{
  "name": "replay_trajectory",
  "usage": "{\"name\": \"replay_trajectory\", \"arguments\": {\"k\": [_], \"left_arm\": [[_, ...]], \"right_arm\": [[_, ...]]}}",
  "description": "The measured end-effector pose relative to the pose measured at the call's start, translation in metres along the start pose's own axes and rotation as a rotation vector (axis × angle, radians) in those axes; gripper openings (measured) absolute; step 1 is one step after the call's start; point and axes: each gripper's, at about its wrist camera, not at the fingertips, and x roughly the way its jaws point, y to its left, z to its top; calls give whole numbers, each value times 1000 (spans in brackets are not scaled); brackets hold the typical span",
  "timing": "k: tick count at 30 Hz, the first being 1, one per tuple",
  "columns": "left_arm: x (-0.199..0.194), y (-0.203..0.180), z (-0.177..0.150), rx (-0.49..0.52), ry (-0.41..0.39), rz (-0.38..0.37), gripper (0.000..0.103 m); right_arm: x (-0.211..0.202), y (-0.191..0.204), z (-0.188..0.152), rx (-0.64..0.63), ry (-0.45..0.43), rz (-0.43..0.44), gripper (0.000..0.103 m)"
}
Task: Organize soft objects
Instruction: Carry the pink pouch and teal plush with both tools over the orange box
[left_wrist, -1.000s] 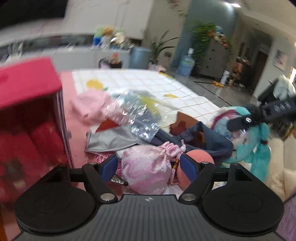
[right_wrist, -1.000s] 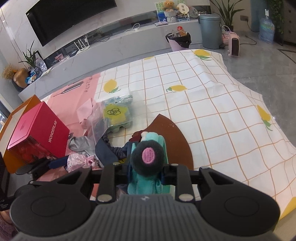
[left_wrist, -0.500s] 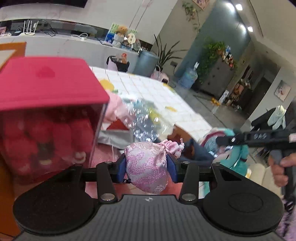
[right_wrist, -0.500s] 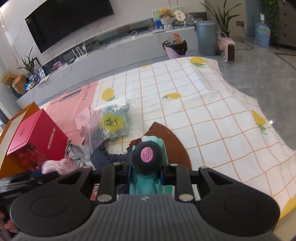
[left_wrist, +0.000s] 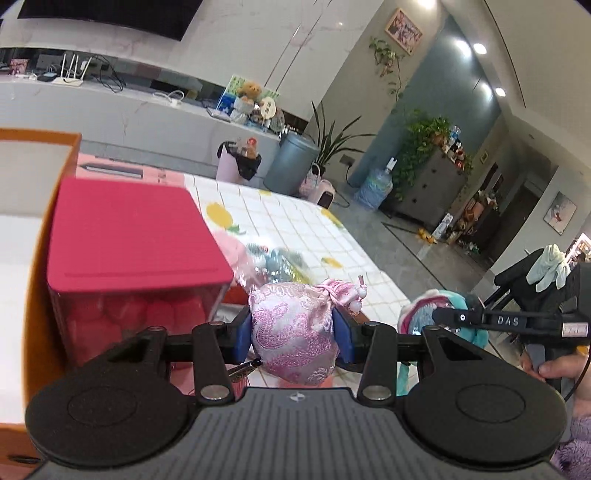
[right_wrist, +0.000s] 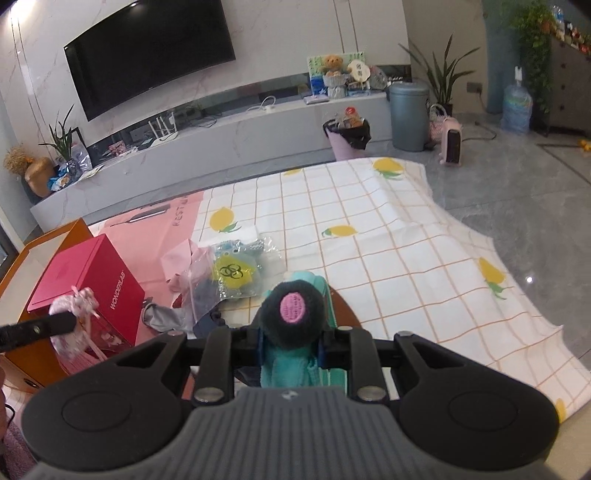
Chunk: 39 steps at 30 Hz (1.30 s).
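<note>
- Left wrist view: left hand-held gripper (left_wrist: 293, 334) clamps the pink pouch (left_wrist: 293, 328), lifted at lower centre; the orange box (left_wrist: 40, 236), seemingly its target, lies just left.
- Right hand-held gripper (right_wrist: 291, 345) grips the teal plush (right_wrist: 291, 314), farther right of that box.

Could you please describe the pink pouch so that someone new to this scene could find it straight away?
Start at the red box on the left side of the checked cloth. Just right of it, lifted off the cloth, the left gripper clamps the pouch. It alone is shiny pink brocade, drawn shut with a beaded cord; the neighbouring plush is teal.
</note>
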Motion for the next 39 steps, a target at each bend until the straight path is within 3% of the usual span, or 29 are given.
{"name": "replay_trajectory", "arguments": {"k": [11, 15, 18, 21, 29, 34, 39], "left_arm": [[-37, -14, 20, 23, -146, 10, 51], [-44, -22, 24, 63, -183, 34, 51], [-56, -35, 27, 153, -233, 59, 51], [-72, -43, 30, 203, -288, 100, 51], [-133, -27, 46, 200, -391, 222, 51], [-164, -1, 54, 168, -405, 310, 51], [-176, 32, 54, 145, -387, 388, 51]], "right_arm": [[-43, 22, 18, -17, -106, -85, 23], [-62, 43, 33, -39, -172, -69, 23], [-75, 69, 47, -74, -218, -44, 23], [-86, 103, 57, -119, -257, -2, 23], [-101, 215, 73, -219, -324, 196, 23], [-90, 288, 68, -273, -285, 363, 23], [-57, 351, 58, -336, -217, 435, 23]]}}
